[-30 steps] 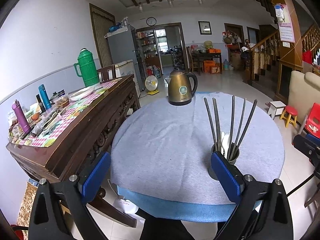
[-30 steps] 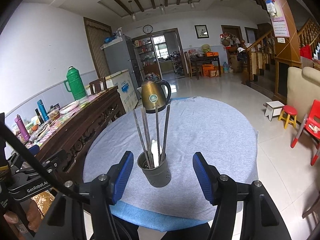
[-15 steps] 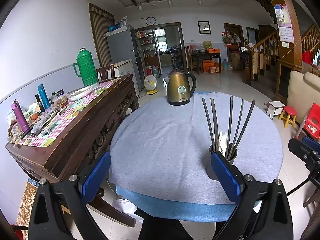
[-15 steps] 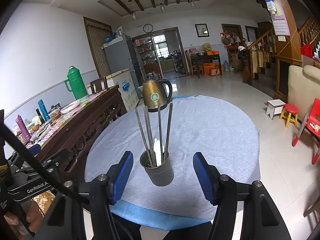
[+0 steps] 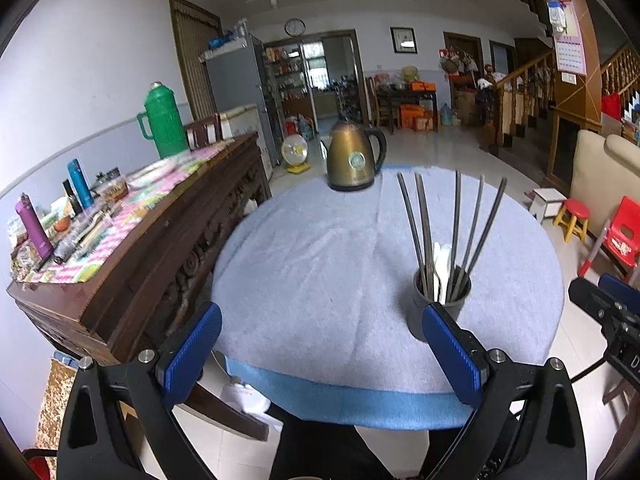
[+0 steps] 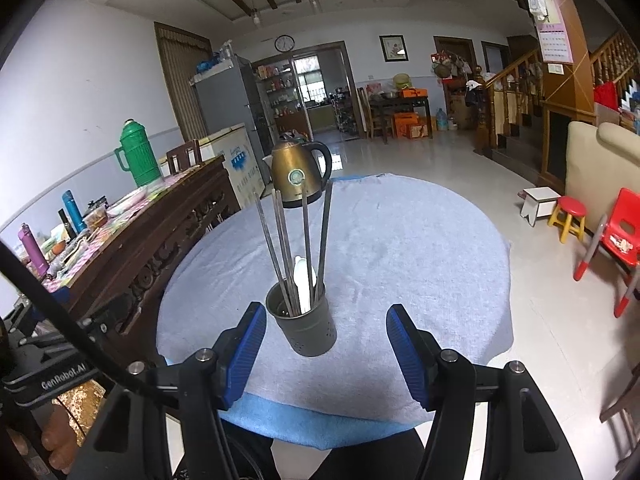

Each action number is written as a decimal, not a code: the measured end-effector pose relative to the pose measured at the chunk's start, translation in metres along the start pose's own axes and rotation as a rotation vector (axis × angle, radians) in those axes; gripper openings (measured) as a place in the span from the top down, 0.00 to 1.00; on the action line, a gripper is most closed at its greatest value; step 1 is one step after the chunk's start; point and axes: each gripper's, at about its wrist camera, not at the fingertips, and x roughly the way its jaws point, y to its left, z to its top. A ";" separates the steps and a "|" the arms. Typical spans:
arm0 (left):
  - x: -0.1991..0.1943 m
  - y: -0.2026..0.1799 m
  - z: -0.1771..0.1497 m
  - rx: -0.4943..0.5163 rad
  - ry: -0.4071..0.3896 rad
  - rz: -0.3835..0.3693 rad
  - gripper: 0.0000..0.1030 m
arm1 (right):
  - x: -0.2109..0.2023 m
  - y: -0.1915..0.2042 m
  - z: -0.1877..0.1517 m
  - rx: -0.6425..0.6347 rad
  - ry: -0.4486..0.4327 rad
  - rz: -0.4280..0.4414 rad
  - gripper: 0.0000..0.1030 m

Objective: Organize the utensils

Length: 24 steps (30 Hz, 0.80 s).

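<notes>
Utensil holder [image 6: 308,324] stands upright on the grey-clothed round table [image 6: 400,248], near its front edge. Metal chopsticks [image 6: 304,240] stand on end, fanning upward; white spoon [image 6: 303,280] among them. Right gripper [image 6: 322,344] and left gripper [image 5: 320,348] both spread, empty.

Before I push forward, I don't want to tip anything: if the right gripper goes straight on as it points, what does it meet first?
Most likely the utensil holder: it stands just ahead between the open fingers of the right gripper, a little towards its left finger, chopsticks upright inside. Depth is uncertain.
</notes>
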 end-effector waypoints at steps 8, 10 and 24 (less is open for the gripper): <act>0.021 -0.012 -0.010 0.006 0.102 -0.045 0.03 | 0.005 0.001 -0.003 0.000 0.013 0.001 0.36; 0.024 -0.014 -0.012 0.011 0.113 -0.053 0.03 | 0.008 0.001 -0.004 -0.001 0.022 0.001 0.36; 0.032 -0.028 -0.018 0.034 0.156 -0.065 0.03 | 0.015 -0.013 -0.013 0.029 0.045 0.002 0.36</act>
